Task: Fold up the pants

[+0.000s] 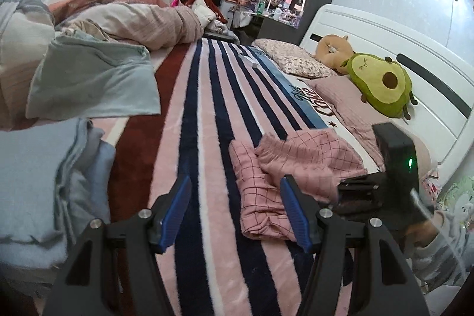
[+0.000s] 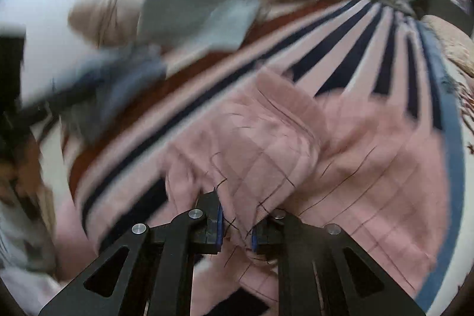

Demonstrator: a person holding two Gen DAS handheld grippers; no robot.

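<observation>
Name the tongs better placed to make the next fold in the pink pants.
Right. The right tongs are already shut on the pink checked pants; the left tongs hang open over the striped blanket, gripping nothing.

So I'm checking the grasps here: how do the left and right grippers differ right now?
The left gripper is open and empty over the striped blanket; the right gripper is shut on the pink checked pants. The left view is sharp, the right blurred. Both have blue finger pads.
</observation>
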